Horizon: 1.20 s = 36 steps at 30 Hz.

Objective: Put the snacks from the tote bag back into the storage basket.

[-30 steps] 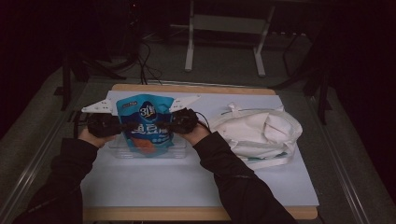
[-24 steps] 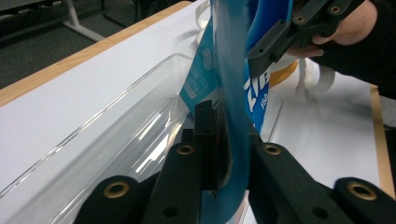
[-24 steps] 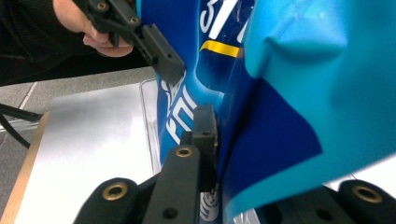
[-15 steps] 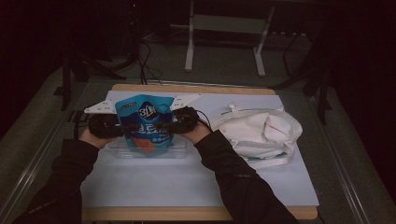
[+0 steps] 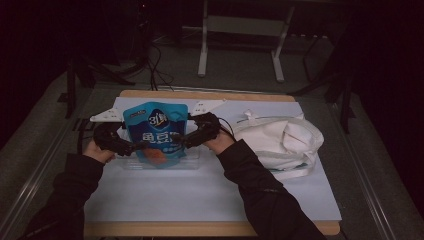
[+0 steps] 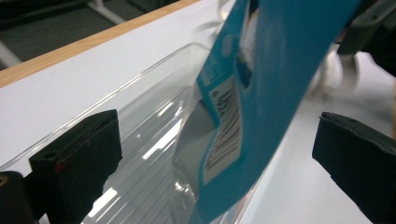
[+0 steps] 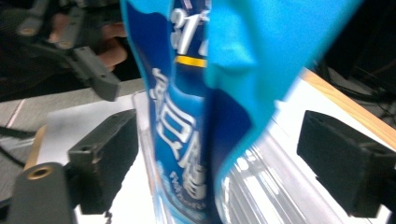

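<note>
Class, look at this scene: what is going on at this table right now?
A person holds a gripper in each hand on either side of a blue snack pouch standing in a clear plastic tray. The left gripper and right gripper have just been opening; the pouch sits between their jaws, untouched by the pads. A white cloth bag lies beside it.
</note>
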Available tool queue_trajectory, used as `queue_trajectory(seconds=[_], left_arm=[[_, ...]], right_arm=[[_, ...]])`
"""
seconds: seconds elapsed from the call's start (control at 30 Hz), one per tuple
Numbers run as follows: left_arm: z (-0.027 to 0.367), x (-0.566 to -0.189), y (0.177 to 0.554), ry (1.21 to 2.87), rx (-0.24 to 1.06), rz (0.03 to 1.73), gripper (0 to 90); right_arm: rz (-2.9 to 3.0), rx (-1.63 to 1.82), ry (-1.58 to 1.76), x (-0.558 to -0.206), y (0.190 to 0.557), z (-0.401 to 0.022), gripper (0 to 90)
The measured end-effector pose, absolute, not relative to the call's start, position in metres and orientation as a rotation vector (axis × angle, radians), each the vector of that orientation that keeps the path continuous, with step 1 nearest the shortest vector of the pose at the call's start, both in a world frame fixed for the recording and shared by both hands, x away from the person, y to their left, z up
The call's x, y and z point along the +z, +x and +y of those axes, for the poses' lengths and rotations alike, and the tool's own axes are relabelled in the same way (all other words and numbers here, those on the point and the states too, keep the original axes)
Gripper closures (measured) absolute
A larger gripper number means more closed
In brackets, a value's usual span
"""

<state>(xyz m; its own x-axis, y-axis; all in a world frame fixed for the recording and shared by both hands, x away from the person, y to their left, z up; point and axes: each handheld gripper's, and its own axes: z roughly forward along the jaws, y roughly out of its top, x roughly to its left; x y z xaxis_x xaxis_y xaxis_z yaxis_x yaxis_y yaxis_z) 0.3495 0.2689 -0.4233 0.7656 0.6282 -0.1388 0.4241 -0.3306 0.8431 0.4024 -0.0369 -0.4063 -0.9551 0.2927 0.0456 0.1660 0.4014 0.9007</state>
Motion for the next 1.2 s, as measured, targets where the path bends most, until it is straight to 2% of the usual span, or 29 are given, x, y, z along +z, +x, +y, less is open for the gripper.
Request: queue_trajectory(seconds=[0.2, 0.73, 1.2], left_arm=[[0.274, -0.422, 0.335, 1.947, 0.317, 0.827, 1.4], [0.274, -0.435, 0.298, 1.919, 0.335, 0.868, 1.4], [0.25, -0.437, 0.253, 1.897, 0.361, 0.828, 1.4]], right_arm=[[2.5, 1.597, 0.455, -0.403, 0.402, -0.051, 13.5], [2.488, 1.578, 0.494, -0.409, 0.391, -0.085, 13.7], [2.459, 1.578, 0.567, -0.419, 0.378, -0.125, 14.1]])
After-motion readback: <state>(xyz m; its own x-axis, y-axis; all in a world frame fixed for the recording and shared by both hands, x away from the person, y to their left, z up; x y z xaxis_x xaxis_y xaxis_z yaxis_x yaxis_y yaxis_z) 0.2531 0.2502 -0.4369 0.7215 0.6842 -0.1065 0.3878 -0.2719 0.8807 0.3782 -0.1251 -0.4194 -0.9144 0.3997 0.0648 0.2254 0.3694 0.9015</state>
